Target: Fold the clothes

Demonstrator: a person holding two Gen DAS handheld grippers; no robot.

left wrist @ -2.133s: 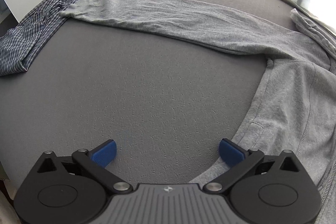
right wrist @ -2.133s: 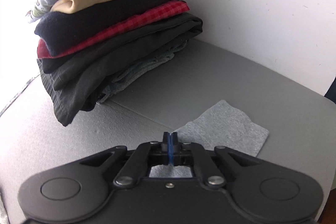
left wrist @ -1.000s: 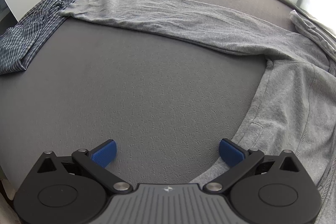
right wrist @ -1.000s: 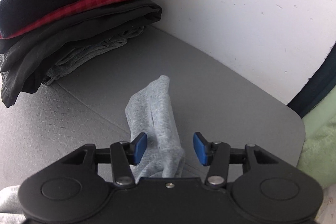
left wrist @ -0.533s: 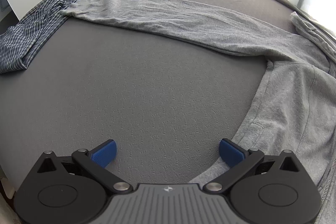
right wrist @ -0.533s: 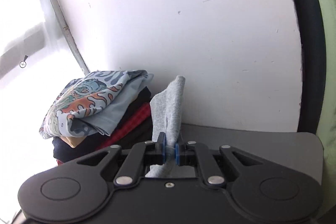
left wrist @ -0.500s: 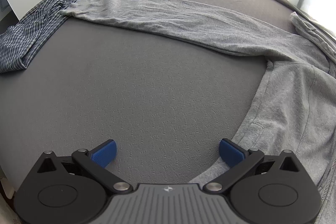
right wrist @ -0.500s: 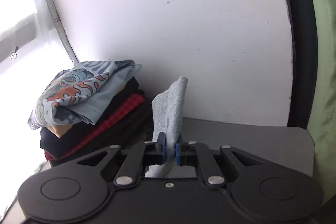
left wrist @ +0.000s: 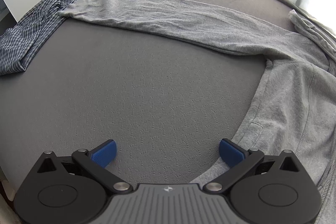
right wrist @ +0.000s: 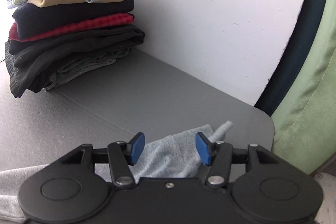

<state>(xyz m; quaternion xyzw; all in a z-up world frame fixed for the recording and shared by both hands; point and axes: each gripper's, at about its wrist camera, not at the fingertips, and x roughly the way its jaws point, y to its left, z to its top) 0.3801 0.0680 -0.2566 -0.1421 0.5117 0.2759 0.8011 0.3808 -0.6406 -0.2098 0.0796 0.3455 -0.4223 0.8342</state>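
A dark grey padded surface (left wrist: 147, 81) fills the left wrist view. A grey long-sleeved zip top (left wrist: 294, 102) lies spread on it, body down the right side of the frame, one sleeve (left wrist: 168, 16) stretched flat across the upper part toward the upper left. That view is unchanged from half a second ago. A blue checked shirt (left wrist: 40, 22) lies crumpled at the upper left, its edge touching the sleeve's cuff. At the bottom, the left gripper (left wrist: 167, 150) has its blue pads spread wide over bare surface, the right-hand pad just at the top's hem.

In the right wrist view, a stack of folded clothes (right wrist: 71, 20) stands at the upper left against a white wall (right wrist: 210, 14). A pale green cushion (right wrist: 310, 98) fills the right edge. Half a second ago the right gripper (right wrist: 170, 148) pinched the other grey sleeve end (right wrist: 174, 156) and held it raised; now its pads are parted and the cloth lies slack between them at lower centre, a pale drawstring tip (right wrist: 223, 128) poking out beside the right-hand pad.
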